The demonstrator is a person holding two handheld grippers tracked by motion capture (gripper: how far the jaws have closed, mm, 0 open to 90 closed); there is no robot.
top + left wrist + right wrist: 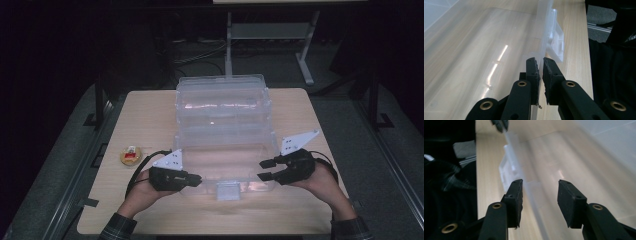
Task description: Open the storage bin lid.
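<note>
Tabletop (150,115) first: light wood, and we are seeing it carry everything here. Clear plastic storage bin (225,150) is sitting at its middle, running from the far edge toward the person's side. Its lid (222,95) is lying open behind it, toward the far edge, and the bin's open top is facing up. A clear latch tab (228,190) is hanging off the middle of the near wall.

Left gripper (196,179) is sitting at the near-left corner of the bin. In the left gripper view we are seeing its jaws (541,72) pinched almost together on the thin upright edge of the bin's near wall (543,37), pads touching the plastic on both sides. The latch tab (556,42) is showing further along that same wall, beyond the jaws.

Right gripper (265,170) is sitting at the near-right corner, jaws pointing inward toward the bin. In the right gripper view we are seeing those jaws (540,195) spread wide, straddling the near wall's rim (529,187) without visible contact, so nothing is being held on that side. At the top of that view the left gripper's jaws (500,125) are showing on the far end of the same wall.

Smallest item: a round yellow-rimmed object with a red-and-white top (131,155), lying on the tabletop well left of the bin, apart from both grippers. We cannot tell what it is.
</note>
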